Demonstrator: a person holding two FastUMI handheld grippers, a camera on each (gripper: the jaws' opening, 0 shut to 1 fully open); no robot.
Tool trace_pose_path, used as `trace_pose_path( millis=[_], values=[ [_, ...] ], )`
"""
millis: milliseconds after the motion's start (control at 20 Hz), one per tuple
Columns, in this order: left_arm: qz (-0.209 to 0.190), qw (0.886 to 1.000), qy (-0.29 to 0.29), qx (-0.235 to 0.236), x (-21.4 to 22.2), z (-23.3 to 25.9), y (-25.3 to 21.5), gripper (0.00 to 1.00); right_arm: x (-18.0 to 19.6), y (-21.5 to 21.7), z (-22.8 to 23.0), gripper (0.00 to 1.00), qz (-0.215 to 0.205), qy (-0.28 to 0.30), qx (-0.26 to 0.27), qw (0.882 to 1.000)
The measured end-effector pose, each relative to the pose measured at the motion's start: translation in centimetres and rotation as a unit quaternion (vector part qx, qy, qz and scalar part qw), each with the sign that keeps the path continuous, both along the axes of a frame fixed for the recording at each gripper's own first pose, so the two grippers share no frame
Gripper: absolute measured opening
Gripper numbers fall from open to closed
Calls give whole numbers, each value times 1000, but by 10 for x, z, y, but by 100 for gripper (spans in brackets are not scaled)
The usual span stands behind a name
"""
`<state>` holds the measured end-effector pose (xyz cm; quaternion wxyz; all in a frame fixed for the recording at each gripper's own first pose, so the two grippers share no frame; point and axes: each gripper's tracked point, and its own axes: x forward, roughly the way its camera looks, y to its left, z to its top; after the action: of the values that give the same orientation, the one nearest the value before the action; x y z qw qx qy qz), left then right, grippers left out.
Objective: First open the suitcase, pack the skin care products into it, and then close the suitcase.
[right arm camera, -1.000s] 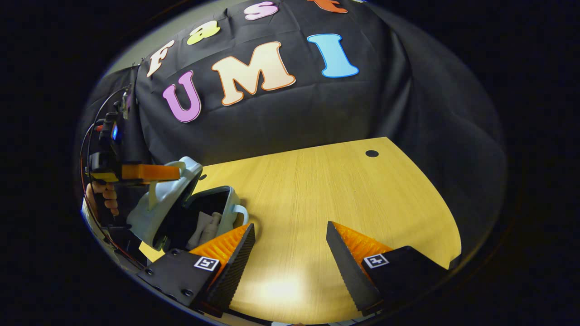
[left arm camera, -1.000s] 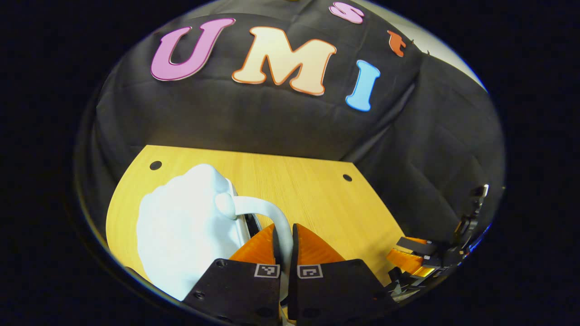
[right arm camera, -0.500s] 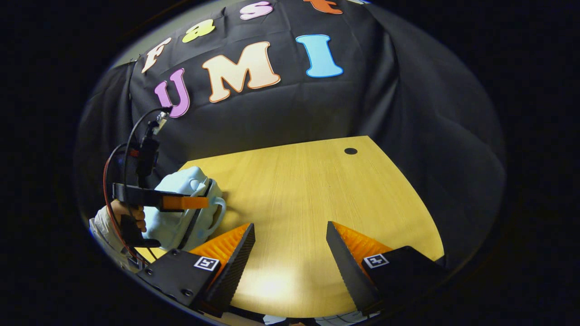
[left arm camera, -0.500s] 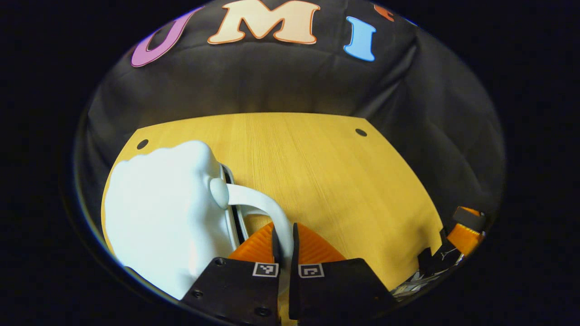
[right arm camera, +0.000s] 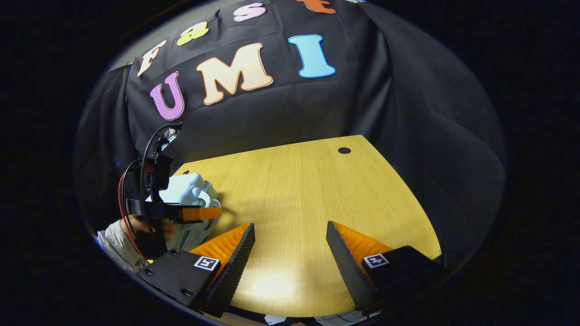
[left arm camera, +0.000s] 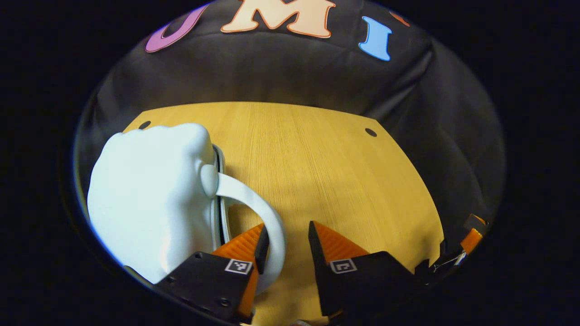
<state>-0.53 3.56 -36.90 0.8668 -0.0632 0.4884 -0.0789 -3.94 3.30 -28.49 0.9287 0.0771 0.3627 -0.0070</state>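
A pale blue-white suitcase [left arm camera: 149, 199] lies closed on the wooden table [left arm camera: 326, 172], at the left of the left gripper view. Its curved handle [left arm camera: 256, 201] arcs down between the fingers of my left gripper [left arm camera: 286, 233], which stands open; the handle rests against the left finger only. The right gripper view has the same suitcase [right arm camera: 188, 194] small at the left, with the left gripper [right arm camera: 199, 213] and a hand [right arm camera: 136, 224] over it. My right gripper [right arm camera: 290, 233] hangs open above bare tabletop, holding nothing. The skin care products are hidden inside the case.
The wooden table [right arm camera: 312, 190] has a small dark hole [right arm camera: 344, 150] near its far right corner and another [left arm camera: 370, 132] in the left gripper view. Black cloth walls close in behind and to the right. A cable [right arm camera: 136, 181] loops off the left gripper.
The suitcase lid came down from part open to closed. My left gripper, which was shut on the handle, has opened. The right gripper has stayed open and nearly still.
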Motion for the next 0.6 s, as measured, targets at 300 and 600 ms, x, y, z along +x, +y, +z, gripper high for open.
trace_pose_path(
  millis=[300, 600],
  values=[
    [47, 977, -204, 51, 31, 112, -8, 96, 31, -18, 61, 99, 20, -111, -17, 993],
    [65, 936, -332, 102, 26, 228, -10, 95, 56, -31, 165, 99, 30, -265, -24, 963]
  ],
)
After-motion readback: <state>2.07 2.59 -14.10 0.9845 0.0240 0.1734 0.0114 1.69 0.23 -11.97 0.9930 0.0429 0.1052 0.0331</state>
